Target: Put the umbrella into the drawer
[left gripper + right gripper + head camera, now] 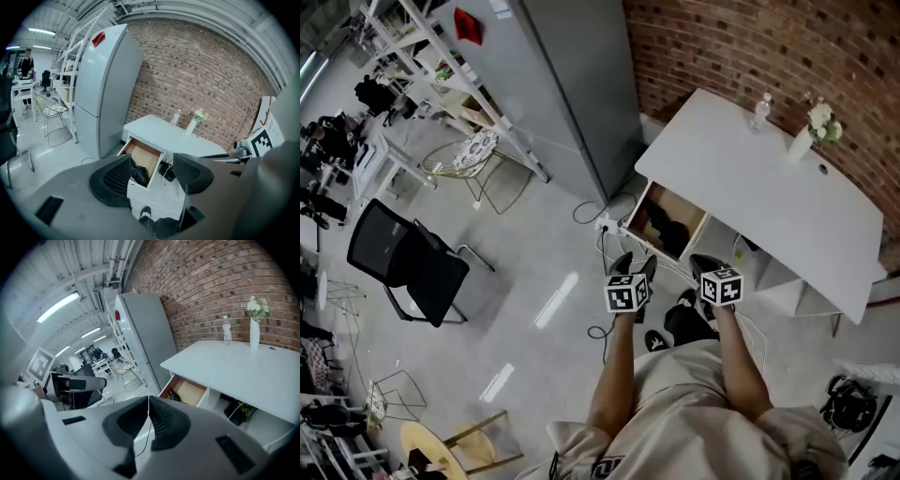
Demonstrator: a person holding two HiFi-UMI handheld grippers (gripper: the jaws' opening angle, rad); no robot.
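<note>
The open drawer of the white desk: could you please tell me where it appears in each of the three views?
Head view: the open drawer is right of centre, at the lower-left edge of the white desk.
Left gripper view: lower centre, pulled out at the desk's left end.
Right gripper view: right of centre, under the desk's left edge.
Shared landmark: the vase of flowers on the desk.
</note>
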